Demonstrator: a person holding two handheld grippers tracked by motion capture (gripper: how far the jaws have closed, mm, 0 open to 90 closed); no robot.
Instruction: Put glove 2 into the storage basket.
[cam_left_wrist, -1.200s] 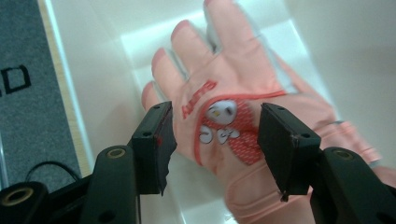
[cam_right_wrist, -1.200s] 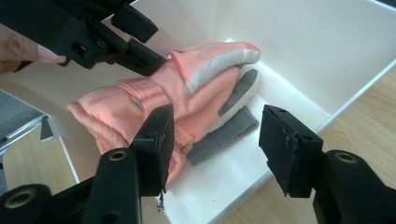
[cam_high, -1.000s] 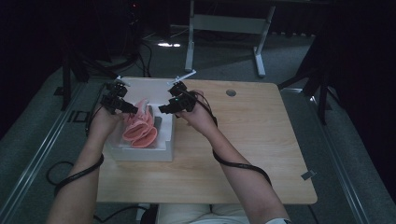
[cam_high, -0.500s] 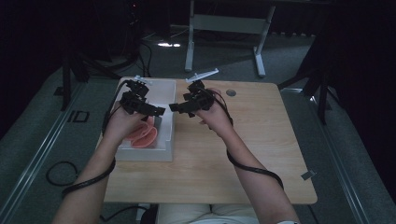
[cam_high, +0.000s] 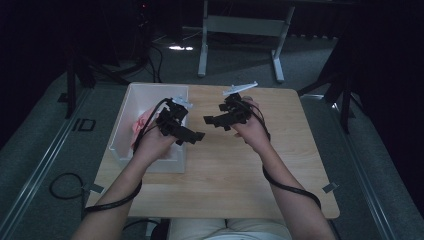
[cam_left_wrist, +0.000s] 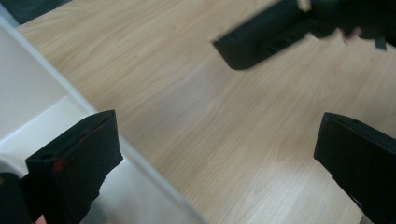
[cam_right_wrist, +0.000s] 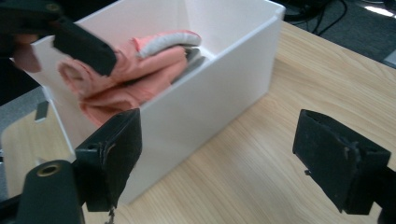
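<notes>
Pink cloth (cam_right_wrist: 128, 74) lies bunched in the white bin (cam_right_wrist: 224, 88); grey lining shows.

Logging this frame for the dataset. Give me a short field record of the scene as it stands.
surface: wooden table
container: white bin at the table's left edge
contents: pink cloth, bunched inside the bin
left gripper: jaws apart, nothing held, at the bin's near right corner
right gripper: jaws apart, nothing held, above bare table
grippers: tips point at each other, not touching

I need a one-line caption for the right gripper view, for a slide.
Open right gripper above the wooden table, facing a white box holding pink cloth.
</notes>
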